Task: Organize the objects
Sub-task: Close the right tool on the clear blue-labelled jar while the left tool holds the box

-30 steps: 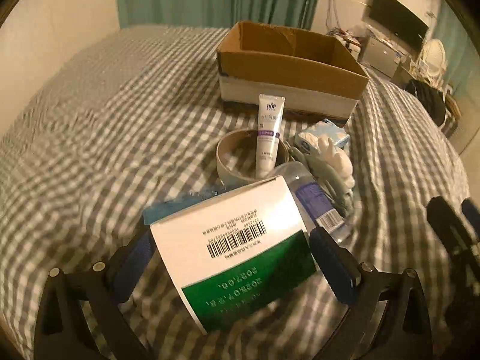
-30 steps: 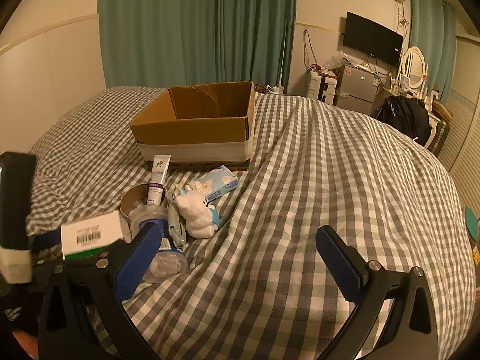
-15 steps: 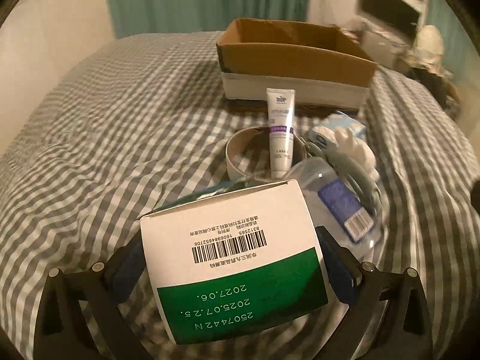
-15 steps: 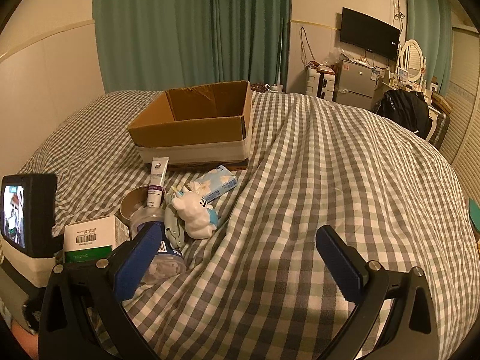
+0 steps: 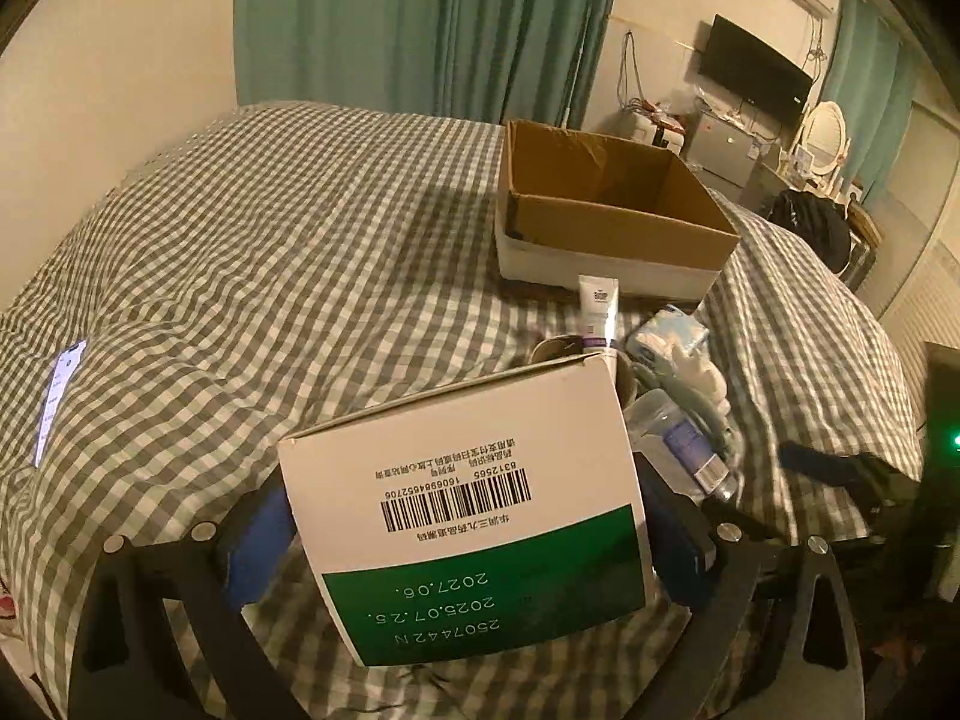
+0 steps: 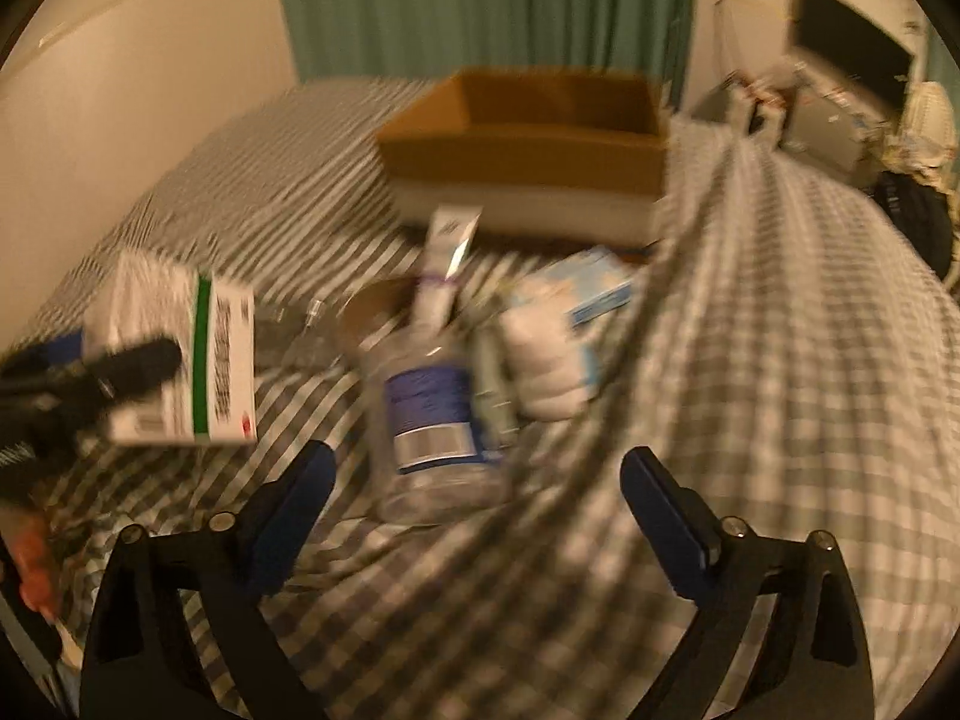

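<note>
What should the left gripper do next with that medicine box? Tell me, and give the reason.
Probably carry it forward to the open cardboard box and release it inside. The left gripper already clamps the white-and-green medicine box clear of the checked bedspread, and the cardboard box looks empty.

Dim, warm yellowish room light is tinting both views, and dark fisheye vignettes are curving the corners. The left wrist view is staying sharp, the barcode on the white and green box (image 5: 462, 516) reading clearly. The right wrist view is smearing heavily with motion blur, streaking the checked bedspread (image 6: 780, 330).
</note>
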### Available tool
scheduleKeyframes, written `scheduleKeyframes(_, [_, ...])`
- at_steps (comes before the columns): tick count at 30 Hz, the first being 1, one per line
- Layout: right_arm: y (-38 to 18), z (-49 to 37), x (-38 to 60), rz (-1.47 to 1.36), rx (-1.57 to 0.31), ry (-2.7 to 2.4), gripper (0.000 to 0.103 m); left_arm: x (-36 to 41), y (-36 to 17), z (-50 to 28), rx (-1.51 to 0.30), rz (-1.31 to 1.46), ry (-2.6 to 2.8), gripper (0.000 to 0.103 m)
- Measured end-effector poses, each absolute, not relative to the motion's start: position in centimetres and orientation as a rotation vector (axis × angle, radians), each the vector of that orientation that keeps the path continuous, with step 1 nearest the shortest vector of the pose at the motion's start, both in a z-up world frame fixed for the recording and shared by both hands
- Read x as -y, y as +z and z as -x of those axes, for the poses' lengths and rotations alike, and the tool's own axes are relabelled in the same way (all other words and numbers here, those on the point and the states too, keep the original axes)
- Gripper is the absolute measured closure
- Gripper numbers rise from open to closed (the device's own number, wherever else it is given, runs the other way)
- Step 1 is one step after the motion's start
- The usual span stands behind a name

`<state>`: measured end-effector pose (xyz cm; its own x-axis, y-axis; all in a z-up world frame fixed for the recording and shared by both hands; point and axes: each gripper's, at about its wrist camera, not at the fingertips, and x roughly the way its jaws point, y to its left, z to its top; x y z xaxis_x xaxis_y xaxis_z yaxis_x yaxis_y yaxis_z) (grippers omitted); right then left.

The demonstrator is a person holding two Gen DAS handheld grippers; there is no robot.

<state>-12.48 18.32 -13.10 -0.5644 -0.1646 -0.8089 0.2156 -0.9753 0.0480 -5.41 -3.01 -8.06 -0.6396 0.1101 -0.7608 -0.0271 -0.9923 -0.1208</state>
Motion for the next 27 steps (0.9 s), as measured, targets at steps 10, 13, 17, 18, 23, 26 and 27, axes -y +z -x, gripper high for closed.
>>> scheduleKeyframes(10, [-17.7,14.9,-15.1,-1.529,-0.185,-2.458,0.041,4.1,-9.8,5.2,0.196,1.332,2.730,0.002])
scheduleKeyframes(13, [-17.2,14.0,-15.4,-1.499,-0.153,-2.450,0.042,4.1,-9.7,4.6,0.198,1.325,2.729,0.002])
scheduleKeyframes(17, [-15.7,12.3,-15.6,-1.422,-0.153,-2.477,0.042,4.0,-9.0,3.5,0.193,1.293,2.737,0.002])
scheduleKeyframes(18, [-15.3,12.0,-15.7,-1.401,-0.158,-2.485,0.042,4.0,-8.8,3.3,0.193,1.285,2.738,0.002])
scheduleKeyframes(23, [-12.9,9.6,-15.5,-1.300,-0.199,-2.525,0.042,3.7,-6.8,2.1,0.173,1.218,2.746,0.002])
scheduleKeyframes(26, [-11.5,8.6,-16.0,-1.250,-0.225,-2.558,0.042,3.6,-4.9,1.5,0.178,1.146,2.765,0.002])
scheduleKeyframes(27, [-11.1,8.7,-15.7,-1.230,-0.236,-2.571,0.042,3.5,-4.0,1.4,0.175,1.109,2.778,0.002])
